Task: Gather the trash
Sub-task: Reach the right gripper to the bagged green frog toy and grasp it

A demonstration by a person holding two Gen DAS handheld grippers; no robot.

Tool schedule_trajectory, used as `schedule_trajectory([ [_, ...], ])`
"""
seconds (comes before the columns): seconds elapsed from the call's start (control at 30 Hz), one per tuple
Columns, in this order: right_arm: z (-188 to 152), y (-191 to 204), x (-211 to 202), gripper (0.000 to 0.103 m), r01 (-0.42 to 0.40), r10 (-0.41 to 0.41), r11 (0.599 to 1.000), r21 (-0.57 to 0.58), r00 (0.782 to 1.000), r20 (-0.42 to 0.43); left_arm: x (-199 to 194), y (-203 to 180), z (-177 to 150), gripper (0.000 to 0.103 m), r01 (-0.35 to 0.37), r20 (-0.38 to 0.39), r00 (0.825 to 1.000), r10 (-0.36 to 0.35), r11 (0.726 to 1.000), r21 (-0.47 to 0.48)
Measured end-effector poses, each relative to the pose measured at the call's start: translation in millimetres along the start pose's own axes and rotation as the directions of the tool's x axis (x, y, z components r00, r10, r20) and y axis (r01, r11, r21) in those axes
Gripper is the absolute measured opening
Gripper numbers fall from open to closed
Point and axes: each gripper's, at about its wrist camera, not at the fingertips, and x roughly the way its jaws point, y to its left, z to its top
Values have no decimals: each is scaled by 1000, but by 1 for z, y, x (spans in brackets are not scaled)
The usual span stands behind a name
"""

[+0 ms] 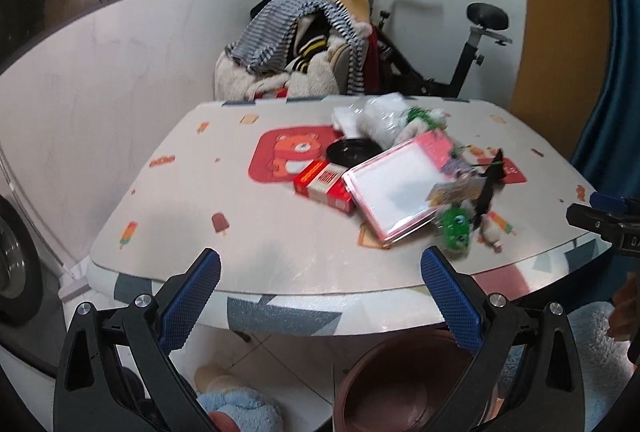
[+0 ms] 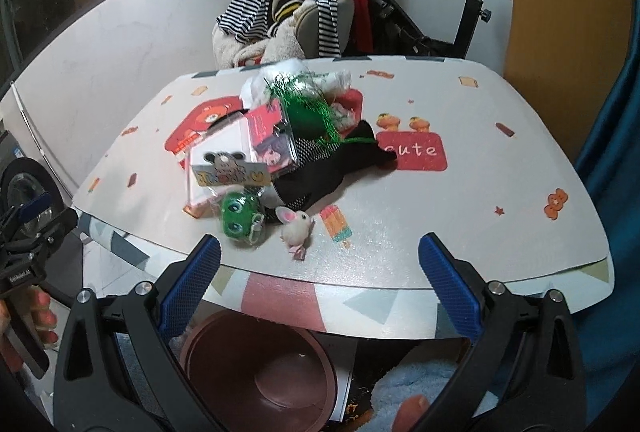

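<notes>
Hovering both grippers, left (image 1: 320, 290) and right (image 2: 319, 288), fingers wide and empty, I judge nothing collected; trash pile (image 2: 280, 152) on worktop (image 2: 480, 224), brown bin (image 2: 260, 376) below; next, a first grasp.

The left gripper (image 1: 320, 272) and right gripper (image 2: 320, 260) both hang level with jaws spread wide, holding nothing. A hand (image 2: 40, 316) grips the left gripper's handle.

The near left part of the bench (image 1: 168, 232) is left bare, and its right side in the right wrist view is also open. The middle is blocked by a heap of clutter (image 2: 280, 152). Under the front edge, the floor space is taken by a brown bin (image 2: 260, 372).
</notes>
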Motion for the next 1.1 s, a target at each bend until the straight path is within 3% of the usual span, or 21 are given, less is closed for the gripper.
schedule_trajectory([
  [0.2, -5, 2, 24, 97, 38, -39, 998, -40, 999, -26, 21, 21, -9, 98, -11, -55, 998, 6, 997, -81],
  [0.3, -4, 6, 33, 97, -12, 11, 1000, -28, 1000, -24, 27, 33, -11, 98, 15, -63, 998, -25, 988, -150],
  [0.43, -4, 19, 49, 97, -94, 94, 995, -15, 995, -14, 30, 41, -11, 98, 1, -59, 998, -12, 984, -177],
  [0.53, -3, 39, 69, 82, -203, 202, 979, -31, 979, -34, 32, 47, -13, 98, -3, -60, 998, -8, 982, -190],
  [0.63, -3, 57, 88, 81, -239, 238, 970, -29, 970, -56, 34, 52, -15, 98, 0, -72, 997, -16, 978, -208],
  [0.8, 1, 65, 128, 74, -173, 173, 985, 5, 978, -118, 36, 55, -17, 98, 14, -76, 997, -32, 975, -221],
  [0.87, 2, 65, 136, 61, -149, 150, 989, 21, 980, -131, 35, 55, -17, 97, 16, -76, 997, -33, 975, -221],
  [0.93, 5, 69, 136, 51, -159, 159, 987, 10, 977, -146, 34, 54, -16, 97, 14, -74, 997, -31, 975, -223],
  [1.1, 4, 70, 118, 49, -202, 201, 979, 2, 972, -121, 35, 53, -14, 93, 27, -78, 996, -47, 970, -241],
])
